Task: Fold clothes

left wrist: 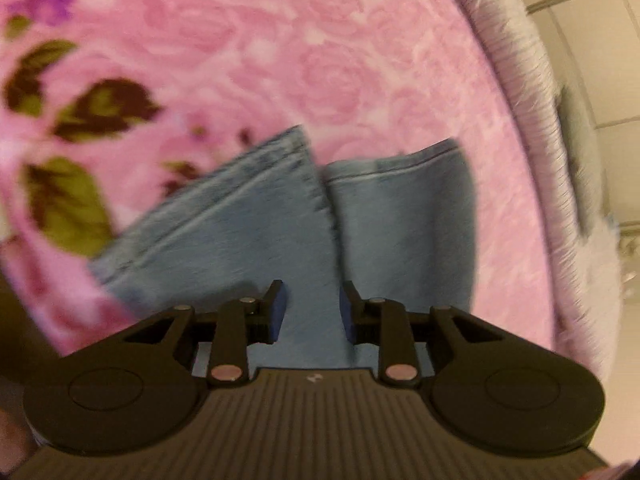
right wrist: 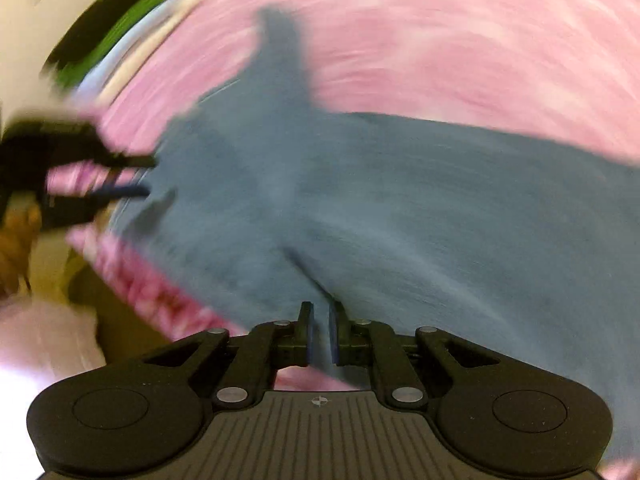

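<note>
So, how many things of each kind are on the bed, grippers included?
Jeans: 1
Blanket: 1
Grippers: 2, left gripper and right gripper
Total: 4

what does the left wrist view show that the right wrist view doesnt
Only the left wrist view shows the two hemmed leg ends lying side by side, the blanket's leaf print, and the open left claw close up. Only the right wrist view shows the right claw nearly shut, with denim seeming to lie between its fingers, and the left claw from the side. Both share the blue jeans on the pink blanket.
</note>
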